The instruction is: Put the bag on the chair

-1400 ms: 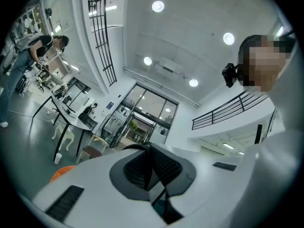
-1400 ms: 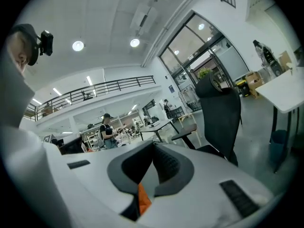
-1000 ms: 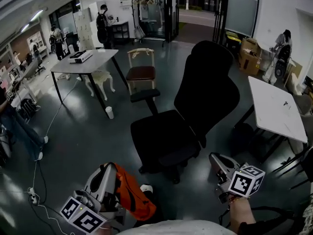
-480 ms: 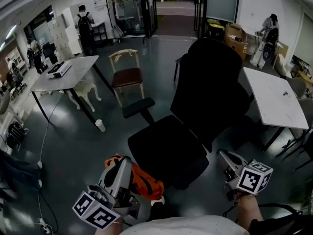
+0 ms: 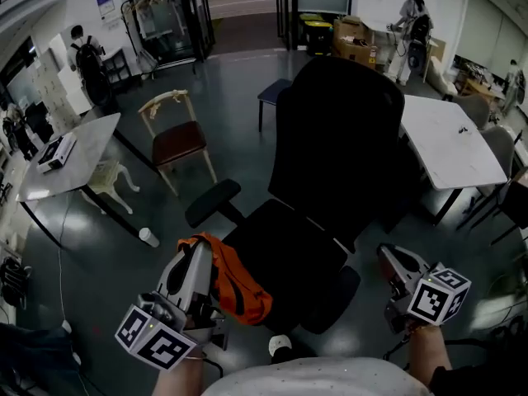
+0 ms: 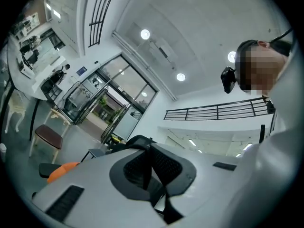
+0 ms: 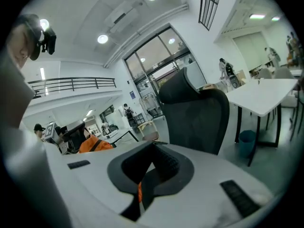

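The orange bag (image 5: 235,283) hangs in the air at the left front edge of the black office chair (image 5: 289,246), just under its left armrest (image 5: 213,202). My left gripper (image 5: 191,256) is shut on the bag's top, with dark strap pinched between its pads. In the left gripper view the jaws (image 6: 151,172) point upward and the bag (image 6: 64,170) shows low at the left. My right gripper (image 5: 394,260) hovers shut to the right of the seat and holds nothing. Its own view looks past the shut gripper (image 7: 150,169) at the chair's backrest (image 7: 197,115) and the bag (image 7: 92,145).
A wooden chair with a brown seat (image 5: 176,140) stands behind the office chair on the left. A white table (image 5: 450,147) is at the right, a grey table (image 5: 70,159) at the left. A paper cup (image 5: 148,238) sits on the floor. People stand far back.
My left gripper has lifted the bag off the floor and carried it right, up to the chair's seat edge. The chair has come closer. The right gripper kept its place beside the seat.
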Motion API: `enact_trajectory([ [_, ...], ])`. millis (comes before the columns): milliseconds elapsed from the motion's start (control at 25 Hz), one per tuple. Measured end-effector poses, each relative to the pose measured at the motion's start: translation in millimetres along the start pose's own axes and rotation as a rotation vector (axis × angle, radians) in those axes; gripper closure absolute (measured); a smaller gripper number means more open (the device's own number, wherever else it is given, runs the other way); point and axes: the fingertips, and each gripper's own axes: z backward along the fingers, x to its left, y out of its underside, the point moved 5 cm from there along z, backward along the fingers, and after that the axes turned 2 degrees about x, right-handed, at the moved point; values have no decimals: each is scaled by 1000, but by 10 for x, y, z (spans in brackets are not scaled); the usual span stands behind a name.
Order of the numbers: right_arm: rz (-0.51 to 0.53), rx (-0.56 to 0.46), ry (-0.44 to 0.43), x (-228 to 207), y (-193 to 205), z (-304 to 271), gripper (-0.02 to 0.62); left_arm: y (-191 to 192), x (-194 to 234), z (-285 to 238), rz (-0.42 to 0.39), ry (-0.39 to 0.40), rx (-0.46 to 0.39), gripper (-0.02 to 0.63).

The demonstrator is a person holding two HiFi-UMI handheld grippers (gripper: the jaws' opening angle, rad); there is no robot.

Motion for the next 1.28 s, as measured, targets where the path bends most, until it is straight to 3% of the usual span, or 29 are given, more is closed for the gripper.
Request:
enact_trajectory([
  [240,0,25,93,-160,58,-24,592,101,291,-442,34,55,59,606],
  [480,30,81,157,-401,123,-40,592,408,452,-797,83,25,122,606],
  [840,-99,109,51,-919,79,-380,592,675,568,-1283,21,-33,229,607],
  [1040,-118,108,-19,-1146,97,-639,592,977,641,-1498,-67,-28,363,606],
  [1280,-152,133,-36,-1448,289,-783,592,1148,924,-1757,-27,-113,433,606],
])
